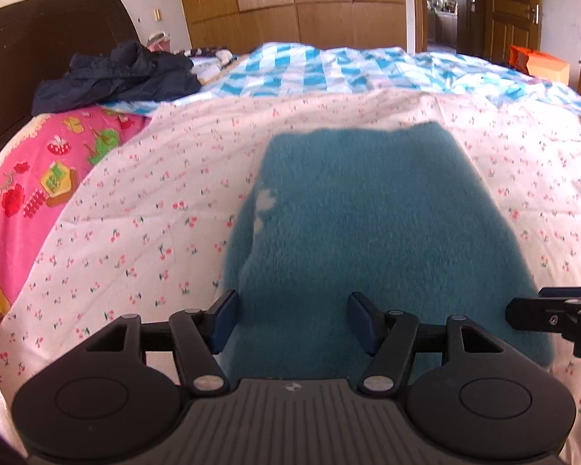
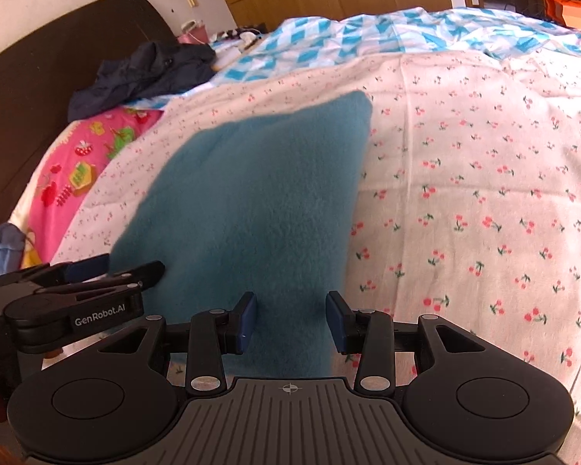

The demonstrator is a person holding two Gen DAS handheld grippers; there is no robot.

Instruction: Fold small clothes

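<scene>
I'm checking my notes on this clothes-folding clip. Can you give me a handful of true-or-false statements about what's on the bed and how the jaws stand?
1. A teal fleece garment lies on a white sheet printed with cherries. True.
2. The dark jacket lies on top of the teal fleece garment. False: it is heaped far off by the headboard.
3. The left gripper has its jaws apart over the fleece. True.
4. The right gripper hangs over bare wooden floor. False: it is over the near end of the fleece.
5. The quilt behind the sheet is red and striped. False: it is blue and white checked.
</scene>
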